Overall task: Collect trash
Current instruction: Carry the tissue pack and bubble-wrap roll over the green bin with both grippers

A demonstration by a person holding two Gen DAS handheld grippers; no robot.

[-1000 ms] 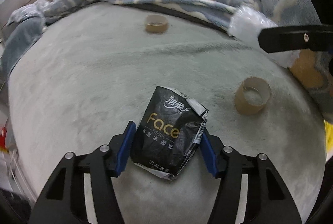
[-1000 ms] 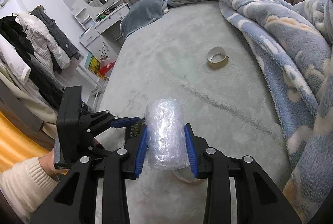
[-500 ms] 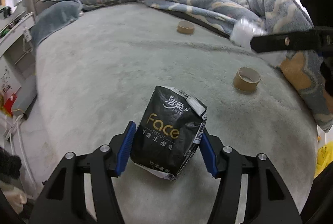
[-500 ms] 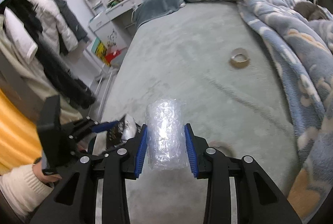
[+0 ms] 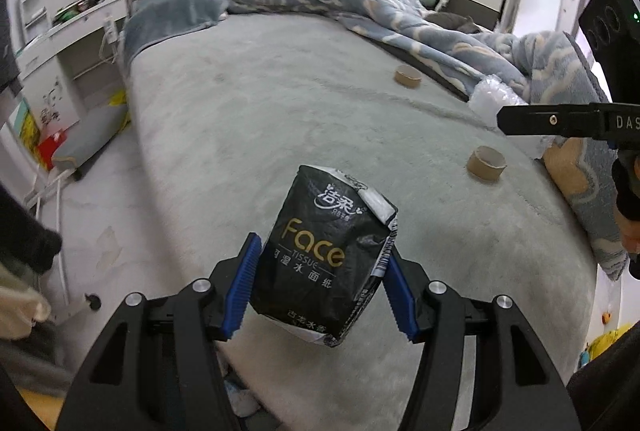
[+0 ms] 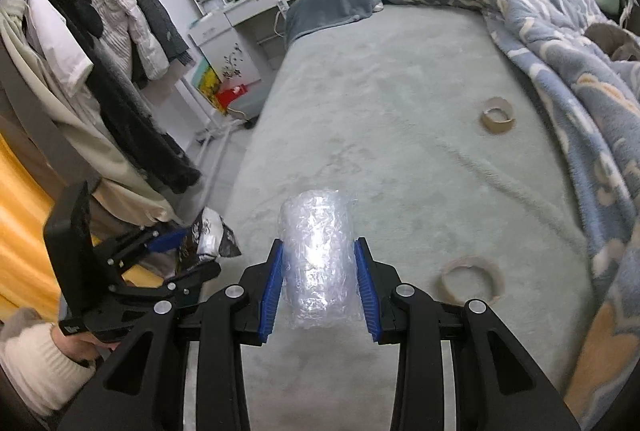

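My left gripper [image 5: 320, 285] is shut on a crumpled black tissue pack [image 5: 326, 251], held above the near edge of the grey bed [image 5: 280, 119]. My right gripper [image 6: 318, 281] is shut on a roll of clear bubble wrap [image 6: 318, 263], also lifted over the bed. In the right wrist view the left gripper [image 6: 188, 255] shows at lower left with the pack [image 6: 208, 235]. The bubble wrap [image 5: 490, 99] and a right finger show at the right of the left wrist view. Two cardboard tape rings [image 5: 486, 163] [image 5: 407, 75] lie on the bed.
A rumpled blue blanket [image 6: 568, 43] covers the bed's right side and head. Clothes hang on a rack [image 6: 100, 63] at the left. A white dresser with mirror [image 6: 236, 3] stands beside the bed. A sleeve [image 6: 40, 363] holds the left gripper.
Both grippers have risen and pulled back from the bed with their loads; more of the room and floor now shows. The left gripper has rolled. Neither grip has changed.
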